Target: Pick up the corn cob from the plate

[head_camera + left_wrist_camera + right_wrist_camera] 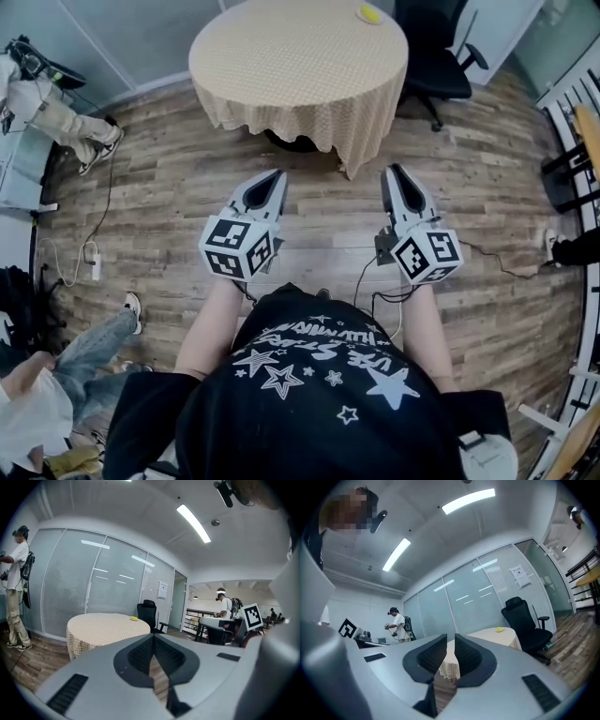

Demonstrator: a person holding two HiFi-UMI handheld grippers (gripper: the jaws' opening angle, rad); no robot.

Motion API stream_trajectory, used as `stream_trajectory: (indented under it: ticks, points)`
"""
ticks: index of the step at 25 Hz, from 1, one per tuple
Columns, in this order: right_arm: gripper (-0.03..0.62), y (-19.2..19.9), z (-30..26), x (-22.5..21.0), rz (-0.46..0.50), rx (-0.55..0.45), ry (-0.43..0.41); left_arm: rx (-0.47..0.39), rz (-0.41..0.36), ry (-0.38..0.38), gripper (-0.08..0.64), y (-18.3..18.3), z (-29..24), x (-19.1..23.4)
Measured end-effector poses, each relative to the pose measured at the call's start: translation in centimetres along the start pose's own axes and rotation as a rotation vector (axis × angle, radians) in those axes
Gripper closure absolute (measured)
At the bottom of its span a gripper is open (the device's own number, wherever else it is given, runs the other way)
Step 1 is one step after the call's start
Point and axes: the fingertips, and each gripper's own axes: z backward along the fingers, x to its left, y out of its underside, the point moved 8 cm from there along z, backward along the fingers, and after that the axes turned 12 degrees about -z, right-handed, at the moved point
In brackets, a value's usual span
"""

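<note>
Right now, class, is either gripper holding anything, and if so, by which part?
Nothing is held. Both the left gripper and the right gripper are shut and empty, well short of the round table where the yellow corn cob lies.

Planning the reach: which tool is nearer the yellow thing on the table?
The right tool: the yellow thing lies at the table's far right, ahead of it; the left tool stands aside.

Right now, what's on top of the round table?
A yellow item lies near the far edge of the round table, beside the office chair. Too small to tell plate from corn; the checked cloth hides the tabletop.
</note>
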Motion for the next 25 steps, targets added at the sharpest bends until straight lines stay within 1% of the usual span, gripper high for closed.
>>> stream_trajectory:
  ticks: [5,10,15,20,25]
  points:
    - [0.529,0.3,-0.3,-0.7,0.011,0.031,0.001,0.003,-0.019,-0.045,0.552,0.7,0.5,-0.4]
    - [0.529,1.0,-0.4,-1.6,-0.008,0.062,0.008,0.012,0.026,-0.062,0.552,1.5,0.8,-0.6]
    - [0.529,1.7,-1.8,-2.5,-0.028,0.092,0.03,0.036,0.025,-0.067,0.552,2.3,0.2,0.5]
    - [0.529,2.0,-3.9,-3.5,-0.02,0.106,0.048,0.023,0.032,-0.068,0.552,2.5,-2.4,2.9]
    - [0.529,1.0,-7.5,-5.9,-0.008,0.097,0.094,0.017,0.017,-0.036,0.552,2.1,-7.1,6.1]
